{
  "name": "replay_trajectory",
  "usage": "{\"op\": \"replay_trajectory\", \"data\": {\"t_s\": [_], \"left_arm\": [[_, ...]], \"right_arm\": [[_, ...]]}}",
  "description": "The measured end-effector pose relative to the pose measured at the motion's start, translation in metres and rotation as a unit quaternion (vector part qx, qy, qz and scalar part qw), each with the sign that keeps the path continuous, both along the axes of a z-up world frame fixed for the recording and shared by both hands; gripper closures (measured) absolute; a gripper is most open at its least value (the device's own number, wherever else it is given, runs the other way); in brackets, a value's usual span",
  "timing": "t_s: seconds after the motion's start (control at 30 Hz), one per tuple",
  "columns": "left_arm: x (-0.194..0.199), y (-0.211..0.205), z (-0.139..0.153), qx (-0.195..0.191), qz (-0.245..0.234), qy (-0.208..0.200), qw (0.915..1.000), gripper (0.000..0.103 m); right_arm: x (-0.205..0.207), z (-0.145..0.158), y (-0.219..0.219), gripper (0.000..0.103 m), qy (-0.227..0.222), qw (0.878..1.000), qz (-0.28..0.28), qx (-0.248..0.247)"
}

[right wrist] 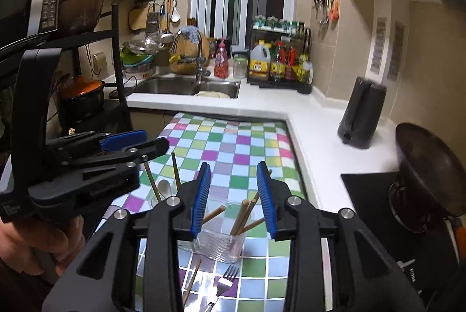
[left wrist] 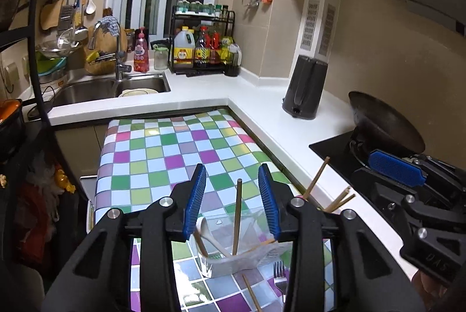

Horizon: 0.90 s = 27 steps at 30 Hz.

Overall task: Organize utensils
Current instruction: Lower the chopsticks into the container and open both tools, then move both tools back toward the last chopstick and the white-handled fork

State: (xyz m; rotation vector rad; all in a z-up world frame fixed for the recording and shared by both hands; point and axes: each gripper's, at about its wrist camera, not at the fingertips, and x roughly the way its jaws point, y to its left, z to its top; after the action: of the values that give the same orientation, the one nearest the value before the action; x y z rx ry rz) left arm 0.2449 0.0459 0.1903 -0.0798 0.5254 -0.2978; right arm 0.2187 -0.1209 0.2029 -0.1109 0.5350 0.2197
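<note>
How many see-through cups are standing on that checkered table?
2. One clear cup sits below the right gripper, holding chopsticks. The other sits below the left gripper, holding a white spoon and chopsticks. More may be hidden.

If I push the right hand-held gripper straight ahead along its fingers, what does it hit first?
Most likely the wooden chopsticks standing in the clear glass cup, which sit between the open jaws of the right hand-held gripper. Depth is uncertain; it might pass just over them.
</note>
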Motion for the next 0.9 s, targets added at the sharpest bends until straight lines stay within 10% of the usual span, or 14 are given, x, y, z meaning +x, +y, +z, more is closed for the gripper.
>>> {"op": "replay_trajectory", "data": {"t_s": [0.3, 0.9], "left_arm": [[-0.084, 0.016, -0.021, -0.011, 0.027, -0.029, 0.9992, 0.066], [-0.220, -0.007, -0.164, 0.000, 0.105, 0.005, 0.9945, 0.080]], "right_arm": [[-0.087, -0.001, -0.019, 0.069, -0.059, 0.998, -0.011, 0.021], [-0.164, -0.186, -0.018, 0.085, 0.063, 0.994, -0.056, 0.066]]}}
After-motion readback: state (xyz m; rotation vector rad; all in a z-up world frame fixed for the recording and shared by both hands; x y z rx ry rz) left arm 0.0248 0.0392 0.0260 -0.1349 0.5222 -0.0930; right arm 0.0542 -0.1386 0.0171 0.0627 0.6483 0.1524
